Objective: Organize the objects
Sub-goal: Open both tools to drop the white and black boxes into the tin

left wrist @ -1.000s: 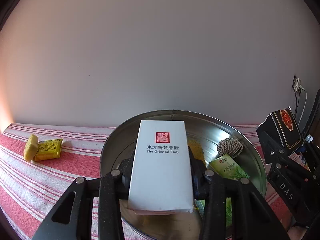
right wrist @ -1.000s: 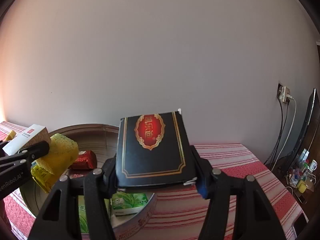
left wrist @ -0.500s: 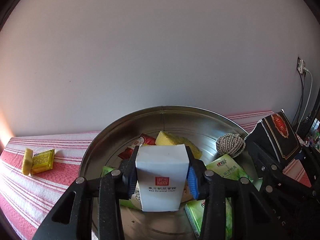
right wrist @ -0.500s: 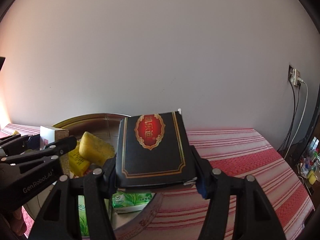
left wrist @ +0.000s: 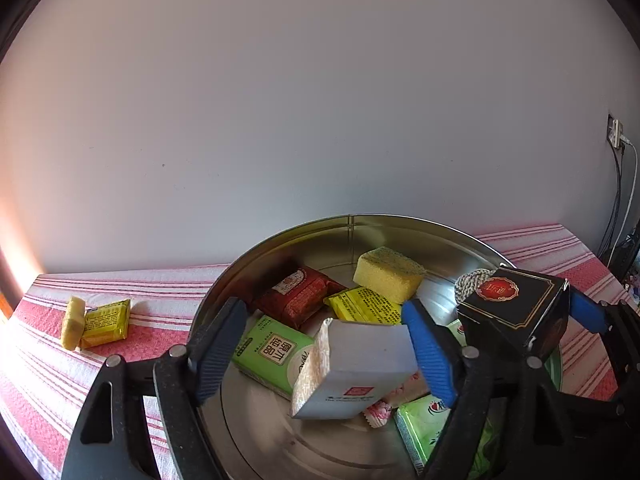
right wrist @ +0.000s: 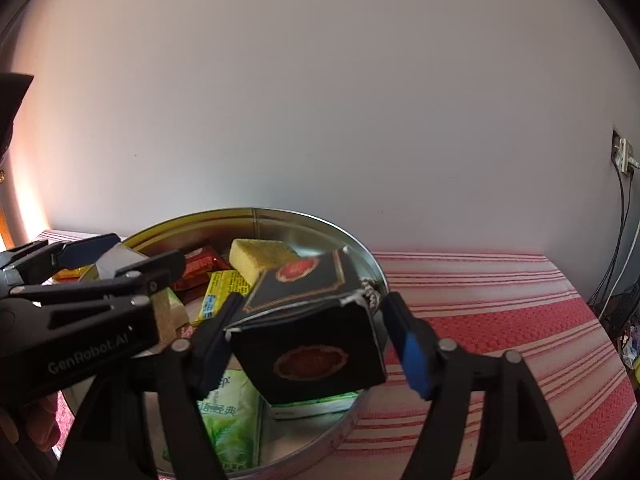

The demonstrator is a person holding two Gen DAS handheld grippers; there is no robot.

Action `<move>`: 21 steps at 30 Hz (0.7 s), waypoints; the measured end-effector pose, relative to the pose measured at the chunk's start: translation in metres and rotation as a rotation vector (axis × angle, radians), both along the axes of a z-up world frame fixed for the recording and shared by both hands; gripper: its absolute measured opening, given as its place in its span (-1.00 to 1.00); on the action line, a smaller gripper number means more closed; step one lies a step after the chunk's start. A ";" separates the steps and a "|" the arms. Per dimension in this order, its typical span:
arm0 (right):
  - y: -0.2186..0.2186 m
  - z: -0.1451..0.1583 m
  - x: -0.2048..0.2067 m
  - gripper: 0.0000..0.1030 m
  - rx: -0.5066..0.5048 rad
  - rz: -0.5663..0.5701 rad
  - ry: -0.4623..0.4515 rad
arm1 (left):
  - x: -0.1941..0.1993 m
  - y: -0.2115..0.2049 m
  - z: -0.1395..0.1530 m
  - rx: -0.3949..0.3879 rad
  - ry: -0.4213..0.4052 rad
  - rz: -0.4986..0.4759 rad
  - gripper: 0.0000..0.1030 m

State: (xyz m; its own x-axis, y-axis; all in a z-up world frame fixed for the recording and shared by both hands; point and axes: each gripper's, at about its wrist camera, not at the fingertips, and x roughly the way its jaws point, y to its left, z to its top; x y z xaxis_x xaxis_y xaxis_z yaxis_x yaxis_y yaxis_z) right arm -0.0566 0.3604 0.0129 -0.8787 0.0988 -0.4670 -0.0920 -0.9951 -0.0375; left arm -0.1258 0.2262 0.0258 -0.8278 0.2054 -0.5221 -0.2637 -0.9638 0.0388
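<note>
The left gripper (left wrist: 324, 344) hangs over the round metal tin (left wrist: 304, 240), its jaws spread wide; the white box (left wrist: 356, 368) lies tilted between them in the tin, its right edge near the blue pad, resting on a green tissue pack (left wrist: 272, 352) and other packets. The right gripper (right wrist: 308, 332) is also parted, the black box (right wrist: 316, 352) sitting tilted over the tin's rim between its fingers, whether touching them I cannot tell. A yellow sponge (left wrist: 390, 274) and red packet (left wrist: 298, 294) lie in the tin; a yellow packet (left wrist: 106, 322) lies apart on the striped red cloth (left wrist: 132, 336).
</note>
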 end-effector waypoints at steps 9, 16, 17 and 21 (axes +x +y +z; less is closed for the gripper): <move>0.011 0.015 0.018 0.98 -0.022 -0.023 0.127 | 0.002 -0.013 0.012 0.056 0.025 0.062 0.92; 0.020 0.024 0.030 1.00 -0.066 -0.069 0.219 | 0.019 -0.018 0.015 -0.017 0.059 0.084 0.92; 0.023 0.025 0.031 1.00 -0.081 -0.082 0.225 | 0.021 -0.019 0.014 -0.024 0.062 0.087 0.92; 0.036 0.024 0.030 1.00 -0.147 -0.118 0.218 | 0.034 -0.026 0.012 -0.029 0.083 0.094 0.92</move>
State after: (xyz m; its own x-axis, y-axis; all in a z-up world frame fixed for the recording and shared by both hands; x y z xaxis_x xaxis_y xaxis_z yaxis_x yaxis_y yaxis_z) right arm -0.0266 0.3965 0.0369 -0.9464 0.1516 -0.2851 -0.1976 -0.9702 0.1402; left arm -0.0916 0.2000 0.0380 -0.8832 0.1107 -0.4557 -0.1668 -0.9824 0.0845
